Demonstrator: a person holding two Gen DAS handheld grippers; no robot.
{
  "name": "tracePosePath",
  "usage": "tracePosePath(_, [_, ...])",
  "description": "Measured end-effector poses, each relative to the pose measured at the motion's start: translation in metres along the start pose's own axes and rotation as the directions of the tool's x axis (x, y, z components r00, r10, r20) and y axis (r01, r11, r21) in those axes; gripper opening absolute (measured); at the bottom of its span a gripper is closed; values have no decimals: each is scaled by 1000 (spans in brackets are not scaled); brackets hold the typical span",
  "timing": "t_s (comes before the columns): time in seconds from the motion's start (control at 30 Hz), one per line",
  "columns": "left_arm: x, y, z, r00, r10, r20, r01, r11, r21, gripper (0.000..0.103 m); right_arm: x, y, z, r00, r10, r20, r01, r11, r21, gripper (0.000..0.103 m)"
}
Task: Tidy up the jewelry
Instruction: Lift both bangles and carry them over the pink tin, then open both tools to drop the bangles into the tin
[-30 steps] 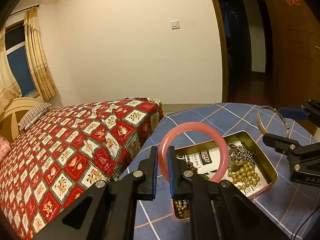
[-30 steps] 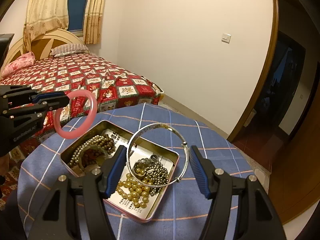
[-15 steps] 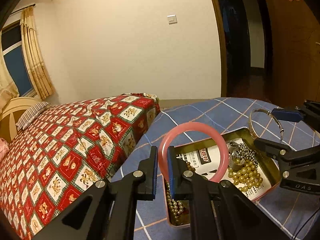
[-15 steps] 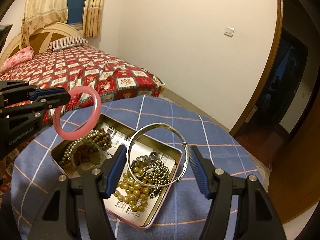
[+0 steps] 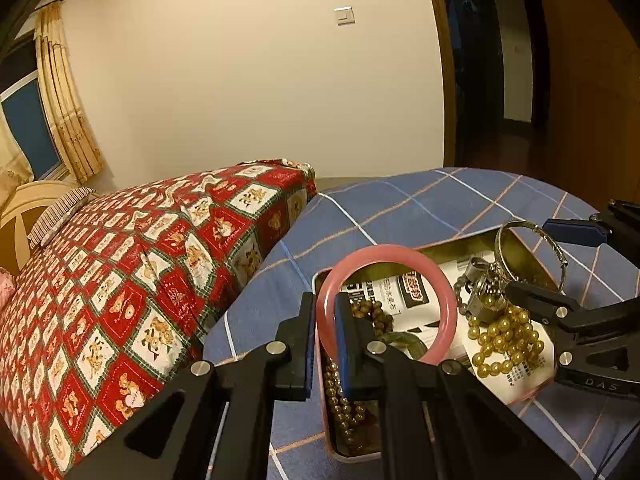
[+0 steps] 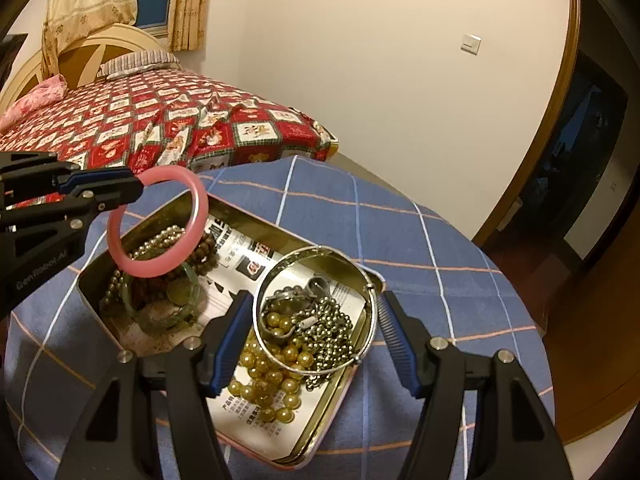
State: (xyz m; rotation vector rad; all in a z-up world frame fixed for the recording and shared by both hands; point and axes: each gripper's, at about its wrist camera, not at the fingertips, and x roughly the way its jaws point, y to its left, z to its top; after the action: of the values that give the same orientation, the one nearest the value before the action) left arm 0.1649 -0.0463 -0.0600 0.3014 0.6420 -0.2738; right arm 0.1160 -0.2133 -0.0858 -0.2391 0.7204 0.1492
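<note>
Two bangles held above the jewelry tin (image 6: pixel 348 396).
The pink bangle (image 5: pixel 448 312) is clamped by the left gripper (image 5: pixel 323 344), the silver bangle (image 6: pixel 370 332) spanned by the right gripper (image 6: pixel 316 340) (neither yet deposited).

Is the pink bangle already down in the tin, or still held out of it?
Out. The left gripper clamps the pink bangle above the tin, clear of the beads inside.

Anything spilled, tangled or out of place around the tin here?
Nothing stands out. The left gripper holds the pink bangle, the right gripper the silver bangle, both over the tin; nothing spilled.
</note>
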Motion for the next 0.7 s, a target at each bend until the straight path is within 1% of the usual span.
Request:
tracePosePath(0.07, [3, -2, -2, 1000, 8, -13, -8, 1000, 9, 9, 1, 1, -2, 1000, 10, -6, -10, 1000, -9, 67])
tracePosePath(0.13, [4, -2, -3, 1000, 6, -21, -6, 1000, 6, 10, 0, 1, -3, 1000, -1, -1, 1, 1000, -15, 72])
tracePosePath(0.17, [3, -2, -3, 1000, 18, -24, -18, 1000, 5, 11, -2, 0, -4, 1000, -4, 3, 4, 1000, -10, 74])
tracePosePath(0.23, [0, -2, -4, 999, 33, -23, -33, 999, 6, 20, -5, -3, -6, 1000, -2, 9, 2, 1000, 6, 76])
tracePosePath(0.27, [-2, -1, -4, 999, 34, -17, -34, 999, 5, 34, -7, -4, -7, 1000, -8, 11, 7, 1000, 12, 76])
tracePosePath(0.3, [-7, 0, -4, 999, 41, -6, -41, 999, 1, 51, -10, -5, -8, 1000, -15, 13, 15, 1000, 15, 76])
tracePosePath(0.37, [-21, 5, -5, 997, 73, 35, -73, 997, -17, 69, -16, -8, -10, 999, -36, 14, 36, 999, 25, 78])
tracePosePath(0.4, [-28, 8, -6, 995, 84, 54, -82, 996, -30, 72, -18, -8, -10, 999, -42, 16, 41, 999, 30, 78])
tracePosePath(0.53, [-56, 18, -11, 991, 106, 85, -99, 992, -75, 72, -42, -11, -13, 997, -56, 50, 52, 996, 67, 80])
tracePosePath(0.6, [-70, 22, -16, 988, 119, 100, -111, 990, -88, 72, -55, -9, -14, 995, -66, 75, 60, 995, 77, 85])
tracePosePath(0.7, [-86, 27, -22, 985, 130, 116, -117, 987, -109, 72, -76, -2, -15, 991, -65, 121, 54, 995, 87, 88])
